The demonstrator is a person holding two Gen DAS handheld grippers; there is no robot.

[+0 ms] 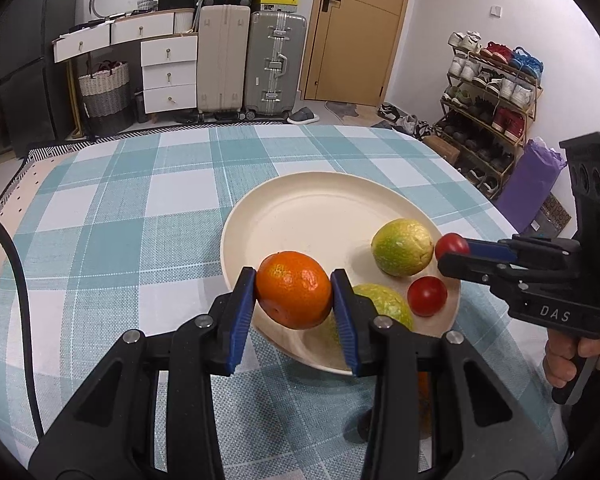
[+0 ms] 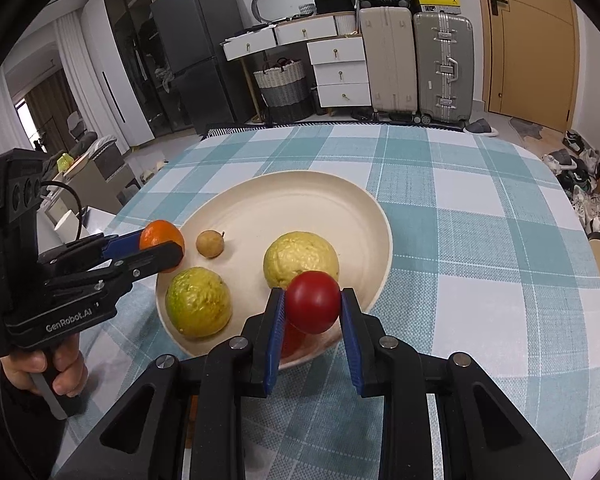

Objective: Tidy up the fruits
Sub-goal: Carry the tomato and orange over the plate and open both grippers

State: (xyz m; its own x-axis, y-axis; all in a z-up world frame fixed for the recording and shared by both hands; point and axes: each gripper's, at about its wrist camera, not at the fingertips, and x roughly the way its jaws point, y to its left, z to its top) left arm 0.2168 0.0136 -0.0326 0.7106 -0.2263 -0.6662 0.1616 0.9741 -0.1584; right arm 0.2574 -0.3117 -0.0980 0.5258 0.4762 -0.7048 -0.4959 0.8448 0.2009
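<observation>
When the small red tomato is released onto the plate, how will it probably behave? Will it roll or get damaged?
The tomato in the right claw is round and glossy, so it will probably roll on the smooth plate. It may stop against the yellow-green fruit just behind it. Its thin-looking skin suggests it bruises under a hard squeeze.

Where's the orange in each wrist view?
Left wrist: orange at lower centre, clamped in the left gripper, over the plate's near-left rim.
Right wrist: orange at mid-left, partly hidden by that gripper's fingers, at the plate's left edge.
Shared landmark: the silver suitcase by the door.
</observation>
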